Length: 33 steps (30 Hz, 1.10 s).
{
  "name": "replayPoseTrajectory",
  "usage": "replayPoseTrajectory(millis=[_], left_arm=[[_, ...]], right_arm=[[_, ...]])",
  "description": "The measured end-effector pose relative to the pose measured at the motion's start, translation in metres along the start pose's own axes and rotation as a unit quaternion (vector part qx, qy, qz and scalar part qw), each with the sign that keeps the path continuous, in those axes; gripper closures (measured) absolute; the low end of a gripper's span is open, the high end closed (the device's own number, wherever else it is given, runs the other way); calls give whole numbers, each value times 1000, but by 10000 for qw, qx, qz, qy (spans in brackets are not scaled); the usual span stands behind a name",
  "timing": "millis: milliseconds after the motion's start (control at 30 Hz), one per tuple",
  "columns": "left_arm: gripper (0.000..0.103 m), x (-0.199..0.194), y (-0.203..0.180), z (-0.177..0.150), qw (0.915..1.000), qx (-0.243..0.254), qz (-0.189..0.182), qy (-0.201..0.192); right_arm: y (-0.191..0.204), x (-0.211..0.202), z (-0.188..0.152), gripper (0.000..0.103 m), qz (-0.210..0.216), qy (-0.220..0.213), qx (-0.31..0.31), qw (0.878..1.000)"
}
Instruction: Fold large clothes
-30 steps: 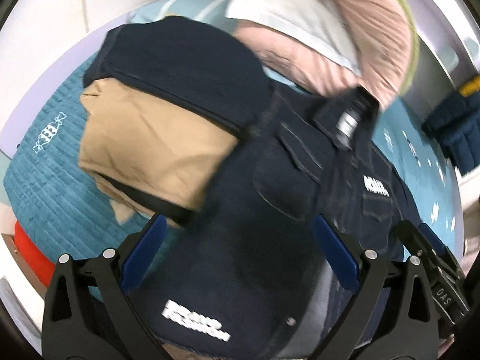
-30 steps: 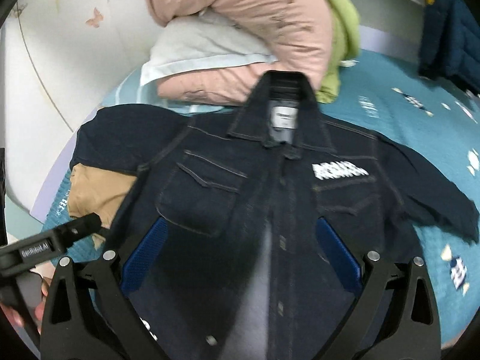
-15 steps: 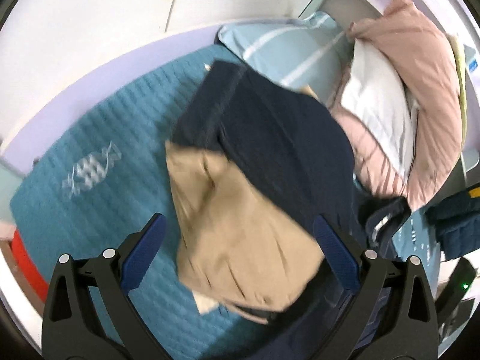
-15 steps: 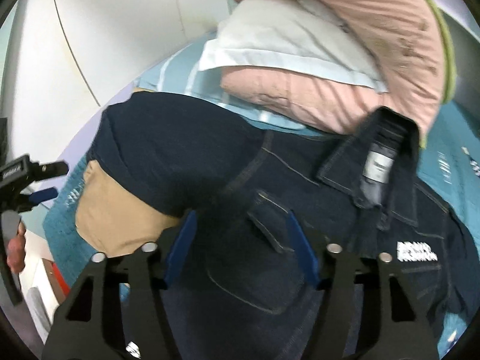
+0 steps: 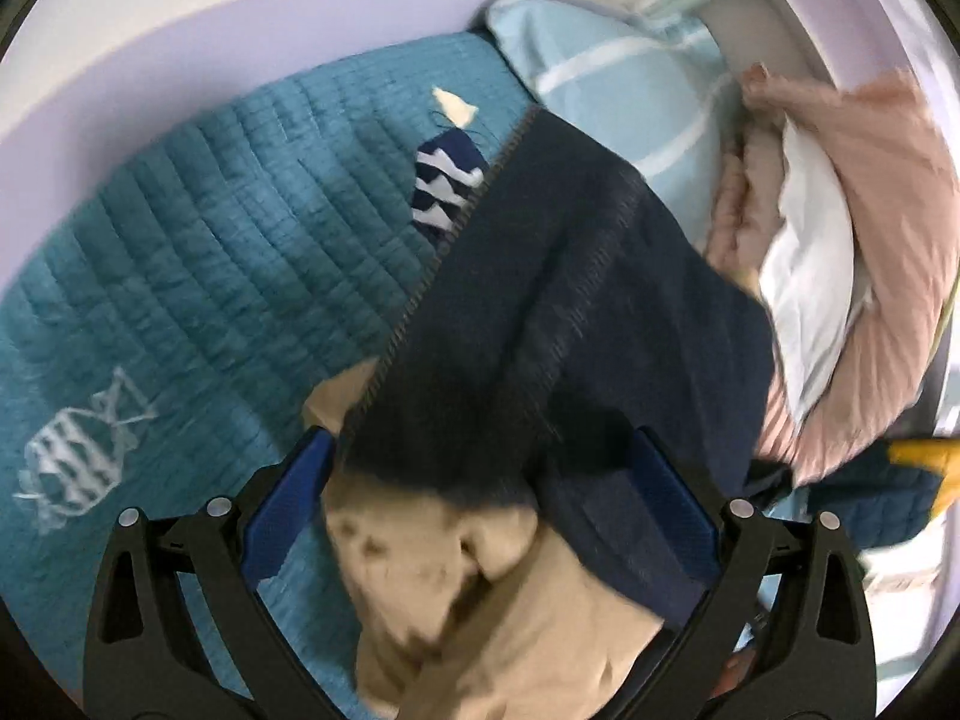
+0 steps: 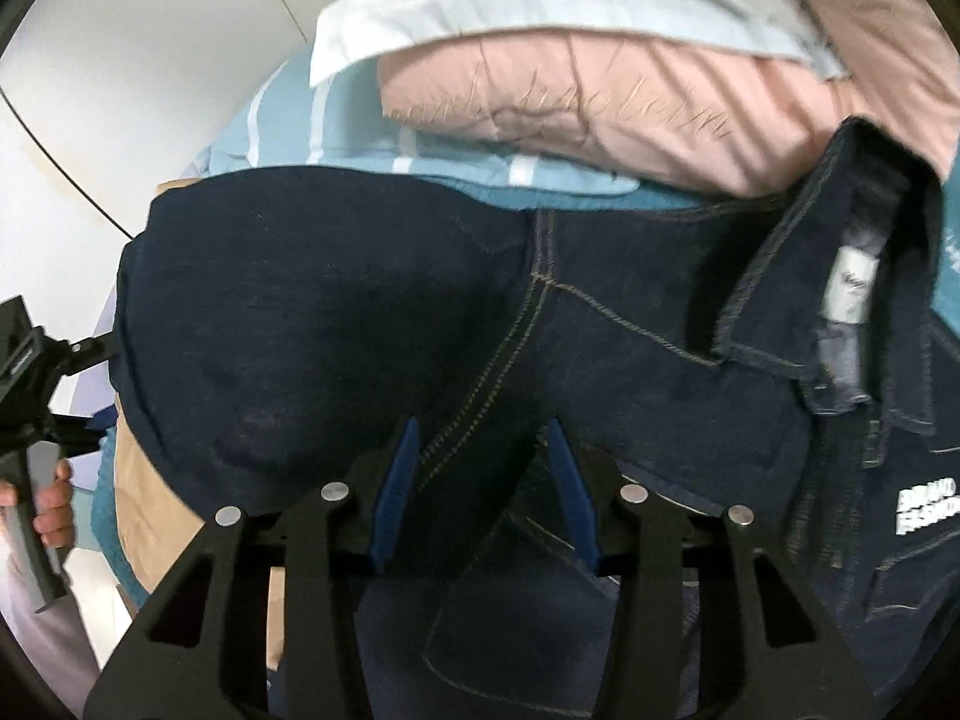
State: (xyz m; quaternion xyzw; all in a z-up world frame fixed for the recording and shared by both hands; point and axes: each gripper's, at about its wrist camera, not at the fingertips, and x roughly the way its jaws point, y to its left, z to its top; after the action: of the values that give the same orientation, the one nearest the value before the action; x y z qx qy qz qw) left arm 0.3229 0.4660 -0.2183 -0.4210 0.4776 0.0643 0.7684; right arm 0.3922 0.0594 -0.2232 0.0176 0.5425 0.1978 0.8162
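A dark denim jacket (image 6: 630, 372) lies front-up on the teal quilt (image 5: 210, 252), its collar (image 6: 840, 252) to the right. One sleeve (image 5: 570, 300) is spread sideways, and tan lining (image 5: 480, 600) shows at its end. My left gripper (image 5: 480, 480) hangs open and wide over that sleeve end, with denim and tan cloth below the gap. My right gripper (image 6: 483, 474) is low over the shoulder seam with its jaws closing. The seam runs between the pads, and I see no pinch. In the right wrist view the left gripper (image 6: 36, 360) is at the far left, held by a hand (image 6: 48, 498).
Pink bedding (image 6: 570, 96) and a white pillow (image 5: 804, 264) are piled beyond the jacket. A light blue striped pillow (image 5: 612, 78) lies against the wall. A dark quilted item with a yellow part (image 5: 900, 498) sits at the right. Bare quilt spreads left of the sleeve.
My left gripper swung from the jacket front out to the sleeve end and came lower. My right gripper moved from the jacket's middle to the shoulder, dropped closer, and its jaws narrowed.
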Motion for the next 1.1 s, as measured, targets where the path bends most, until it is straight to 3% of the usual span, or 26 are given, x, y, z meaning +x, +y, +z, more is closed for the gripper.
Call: replayPoseTrajectory(millis=[33, 67, 200, 267, 400, 533, 633, 767, 867, 967, 1033, 1100], left_arm=[[25, -1, 1, 0, 9999, -29, -87, -88], [34, -3, 1, 0, 9998, -17, -116, -176], [59, -20, -7, -1, 9974, 419, -102, -586], [72, -30, -24, -3, 9935, 867, -15, -732], [78, -44, -59, -10, 9809, 1585, 513, -1000], [78, -61, -87, -22, 9689, 2035, 657, -1246], [78, -67, -111, -32, 9581, 2340, 997, -1321], [78, -77, -142, -46, 9456, 2548, 1311, -1542], [79, -89, -166, -61, 9414, 2620, 1299, -1682], [80, -97, -189, -79, 9376, 2812, 1180, -1667], [92, -102, -205, -93, 9334, 2981, 1081, -1678], [92, -102, -223, -107, 9302, 3116, 1011, -1658]], right_arm=[[0, 6, 0, 60, 14, 12, 30, 10000], [0, 10, 0, 60, 28, 24, 43, 10000], [-6, 26, -4, 60, 173, 103, 187, 9996], [-12, 28, -5, 60, 329, 127, 380, 9987], [-13, 28, -7, 60, 400, 79, 382, 9984], [-8, 35, -9, 61, 247, 59, 328, 9991], [-5, 43, -8, 62, 85, 193, 419, 9989], [-2, 38, -5, 79, 263, 338, 570, 9975], [0, 22, -8, 90, 378, 321, 629, 9968], [-5, -6, -12, 91, 689, 96, 727, 9949], [-13, -29, -16, 91, 888, -129, 820, 9926], [-21, -50, -20, 91, 932, -275, 831, 9918]])
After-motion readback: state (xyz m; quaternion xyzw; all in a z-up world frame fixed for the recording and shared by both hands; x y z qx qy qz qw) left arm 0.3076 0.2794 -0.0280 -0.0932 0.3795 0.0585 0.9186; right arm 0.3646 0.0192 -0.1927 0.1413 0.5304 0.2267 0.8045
